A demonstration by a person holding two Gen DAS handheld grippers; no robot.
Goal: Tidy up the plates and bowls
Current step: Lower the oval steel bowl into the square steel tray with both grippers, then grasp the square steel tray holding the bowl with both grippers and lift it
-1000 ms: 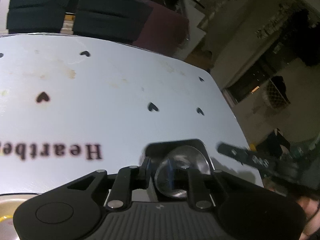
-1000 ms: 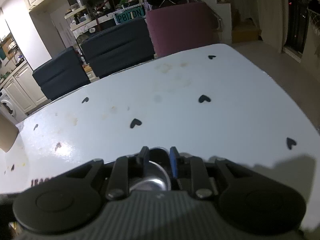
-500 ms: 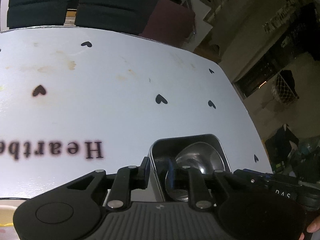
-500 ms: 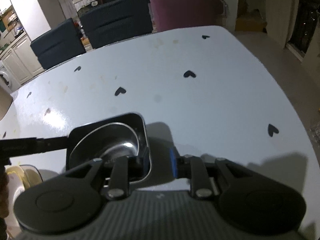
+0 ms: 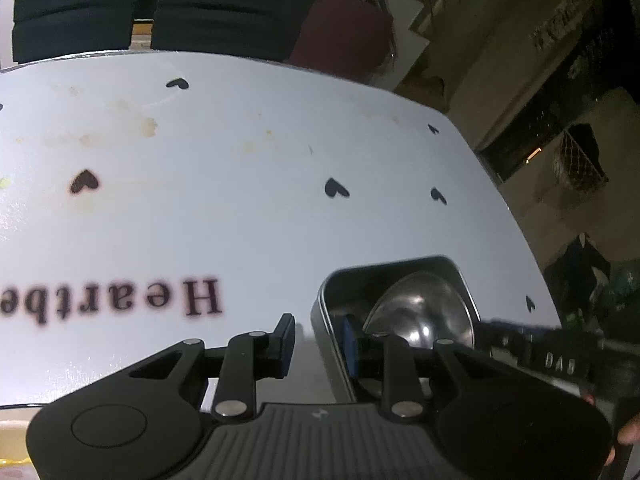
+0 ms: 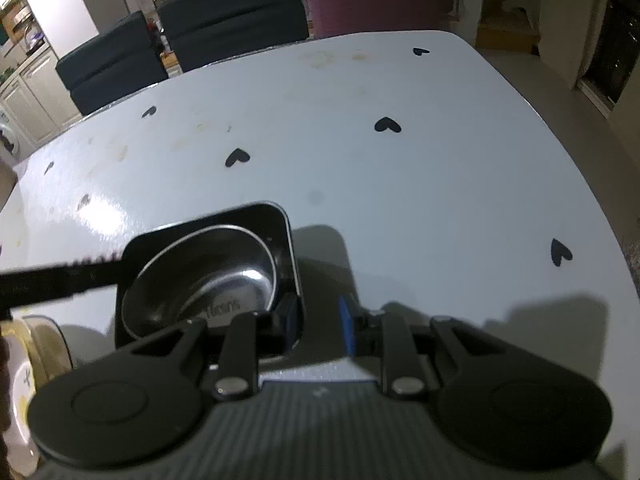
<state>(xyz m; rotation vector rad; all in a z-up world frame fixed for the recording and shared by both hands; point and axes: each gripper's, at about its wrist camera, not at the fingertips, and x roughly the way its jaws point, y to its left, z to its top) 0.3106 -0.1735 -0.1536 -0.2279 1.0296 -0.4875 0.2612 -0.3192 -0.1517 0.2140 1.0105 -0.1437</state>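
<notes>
A: While the left tool (image 5: 318, 340) straddles the near wall of the square metal tray (image 5: 324, 300), how do its pads stand?

B: They are opening. One finger is inside the tray, the other outside, with a clear gap on the outer side, so nothing is pinched.

A: And the right tool (image 6: 318, 322)?

B: Same arrangement on the opposite wall of that tray (image 6: 294, 240): one pad inside, one outside, part-spread. Whether the pads press on the wall, I cannot tell.

A: Where is the round steel bowl (image 6: 208, 280)?

B: Lying in the tray, which sits on the white desk (image 6: 400, 184) printed with small black hearts. From the left wrist view the bowl (image 5: 420, 312) shows just past the inner finger.
</notes>
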